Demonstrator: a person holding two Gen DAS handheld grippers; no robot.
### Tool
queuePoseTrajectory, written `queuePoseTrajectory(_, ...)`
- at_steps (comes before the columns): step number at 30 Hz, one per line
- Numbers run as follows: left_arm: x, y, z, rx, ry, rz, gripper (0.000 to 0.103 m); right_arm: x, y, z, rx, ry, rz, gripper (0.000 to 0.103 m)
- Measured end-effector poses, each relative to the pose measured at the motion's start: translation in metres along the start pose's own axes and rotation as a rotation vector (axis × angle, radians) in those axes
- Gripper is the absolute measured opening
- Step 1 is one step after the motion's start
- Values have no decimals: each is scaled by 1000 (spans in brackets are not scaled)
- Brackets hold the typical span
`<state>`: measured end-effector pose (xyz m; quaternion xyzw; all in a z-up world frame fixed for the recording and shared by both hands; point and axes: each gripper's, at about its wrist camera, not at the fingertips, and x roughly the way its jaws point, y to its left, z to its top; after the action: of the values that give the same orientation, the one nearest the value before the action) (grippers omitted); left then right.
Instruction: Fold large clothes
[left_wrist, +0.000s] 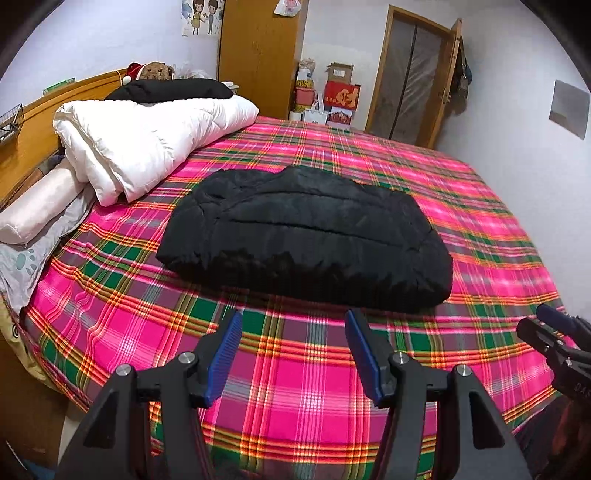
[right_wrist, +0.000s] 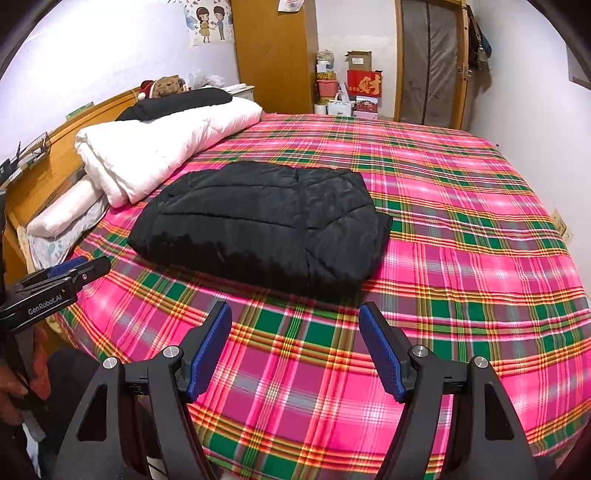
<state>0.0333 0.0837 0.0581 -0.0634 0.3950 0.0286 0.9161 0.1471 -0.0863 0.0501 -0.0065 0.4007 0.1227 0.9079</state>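
Folded black jacket (left_wrist: 306, 236) on bed (plaid sheet (left_wrist: 303, 369)); left hand-held gripper (left_wrist: 293, 325) spread; right hand-held gripper (right_wrist: 295, 317) spread.

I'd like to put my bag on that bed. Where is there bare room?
Free: the wide plaid bedspread right of the folded black jacket, out to the wall, and the near strip between the jacket and both open claws. Crowded: the headboard side, where the white duvet and pillows pile up.

The bed (right_wrist: 461, 229) runs off the lower frame edge; the right gripper (left_wrist: 554, 332) is cut by the left-wrist view's edge; box (right_wrist: 364, 84) lettering is unreadable.
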Motion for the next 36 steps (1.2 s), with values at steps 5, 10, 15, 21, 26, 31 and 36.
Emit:
queuePoseTrajectory(5, 1, 1, -4, -2, 10, 3, 60, 1, 3, -2, -7, 7, 0, 71)
queuePoseTrajectory(10, 0, 2, -5, -9, 11, -14, 60, 1, 5, -3, -12, 12, 1, 71)
queuePoseTrajectory(15, -1, 3, -5, -22, 13, -29, 60, 4, 6, -4, -13, 19, 2, 71)
queuePoseTrajectory(21, -3, 0, -6, -13, 4, -19, 60, 5, 6, -5, -14, 19, 2, 71)
queuePoseTrajectory(26, -5, -2, -6, -1, 1, 1, 60, 5, 6, -5, -13, 21, 3, 71)
queuePoseTrajectory(31, -4, -1, -7, -11, 7, -10, 60, 6, 6, -6, -13, 26, 2, 71)
queuePoseTrajectory(36, -5, -1, -7, -12, 6, -14, 60, 6, 5, -5, -13, 28, 2, 71)
